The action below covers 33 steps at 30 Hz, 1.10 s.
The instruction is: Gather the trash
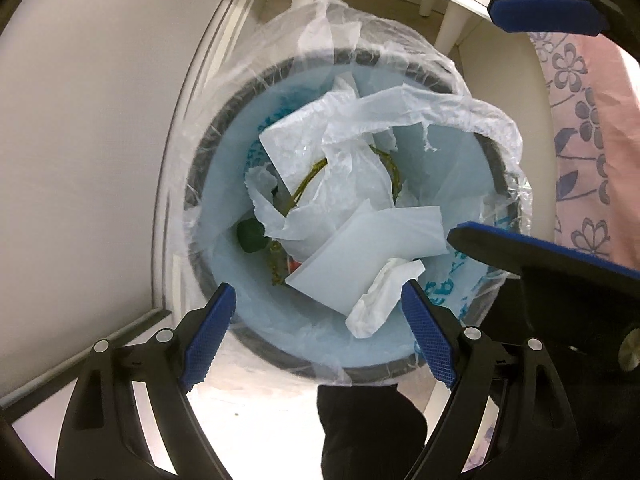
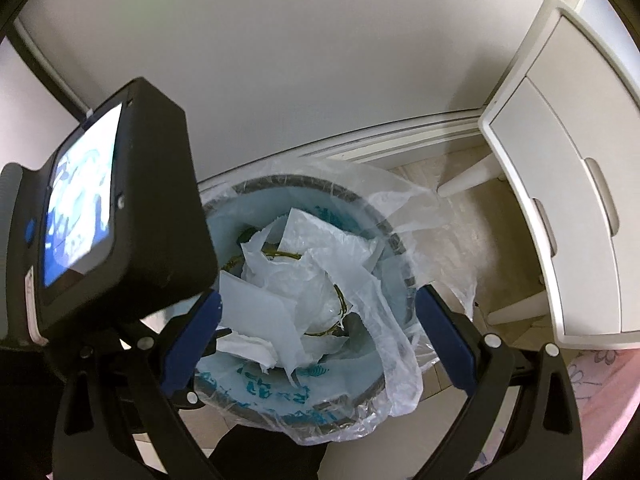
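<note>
left tongs [image 1: 316, 308]: spread wide, empty | right tongs [image 2: 318, 306]: spread wide, empty | both above lined trash bin [image 1: 496, 168] | crumpled tissue [image 1: 382, 296] on top of contents

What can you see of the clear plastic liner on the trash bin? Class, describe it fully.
The clear plastic liner is thin, crinkled, see-through film folded out over the round dark rim of the trash bin. It hangs loose and uneven, bunched high at the far side and drooping low down the bin's outside in the right wrist view. Inside it sits a pale blue bag with blue print, holding white plastic scraps, a crumpled tissue and green stems. Neither gripper touches it.
</note>
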Motion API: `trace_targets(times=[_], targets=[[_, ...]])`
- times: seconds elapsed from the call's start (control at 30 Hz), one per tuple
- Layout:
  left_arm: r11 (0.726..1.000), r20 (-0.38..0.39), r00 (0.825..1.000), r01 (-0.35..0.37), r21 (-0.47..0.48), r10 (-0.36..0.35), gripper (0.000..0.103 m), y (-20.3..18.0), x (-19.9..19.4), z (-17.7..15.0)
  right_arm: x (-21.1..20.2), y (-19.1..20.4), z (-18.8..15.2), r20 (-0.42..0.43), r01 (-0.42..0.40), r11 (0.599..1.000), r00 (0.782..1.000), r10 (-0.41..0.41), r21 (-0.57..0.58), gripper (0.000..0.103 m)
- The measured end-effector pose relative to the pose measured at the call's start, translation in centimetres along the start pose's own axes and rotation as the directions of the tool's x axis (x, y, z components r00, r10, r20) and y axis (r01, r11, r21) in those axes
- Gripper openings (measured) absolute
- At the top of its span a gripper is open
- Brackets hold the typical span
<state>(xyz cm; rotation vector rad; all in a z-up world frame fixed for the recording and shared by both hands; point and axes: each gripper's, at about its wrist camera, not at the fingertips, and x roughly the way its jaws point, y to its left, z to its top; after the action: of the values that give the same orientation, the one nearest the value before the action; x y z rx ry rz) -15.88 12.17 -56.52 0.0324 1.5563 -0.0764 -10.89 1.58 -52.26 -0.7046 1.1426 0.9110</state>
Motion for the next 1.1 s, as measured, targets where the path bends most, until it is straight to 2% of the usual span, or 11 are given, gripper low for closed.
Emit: trace_targets(times=[0.2,0.27,0.57,1.0,1.1], targets=[[0.999,0.004,1.000,-0.031,0.016,0.031,0.082,-0.3,-2.4,0.4,-2.9,0.1,0.8,0.007,0.020,1.000,1.000,-0.020,0.006,0.094],[0.998,0.006,0.998,-0.056,0.015,0.056,0.086,-0.3,-2.6,0.5,-3.8,0.1,1.0,-0.002,0.030,1.000,1.000,-0.030,0.009,0.094],[0.995,0.028,0.996,-0.088,0.052,0.087,0.087,-1.1,-6.7,0.3,-8.7,0.6,1.7,0.000,0.053,0.998,0.999,-0.053,0.028,0.094],[0.995,0.066,0.993,-0.102,-0.009,0.102,0.091,-1.0,-12.8,-0.3,-14.4,1.5,2.6,0.021,0.085,0.995,0.996,-0.086,0.046,0.094],[0.996,0.077,0.993,-0.082,-0.034,0.084,0.091,-0.7,-13.9,-0.3,-15.4,1.7,2.7,0.027,0.094,0.995,0.995,-0.095,0.043,0.094]])
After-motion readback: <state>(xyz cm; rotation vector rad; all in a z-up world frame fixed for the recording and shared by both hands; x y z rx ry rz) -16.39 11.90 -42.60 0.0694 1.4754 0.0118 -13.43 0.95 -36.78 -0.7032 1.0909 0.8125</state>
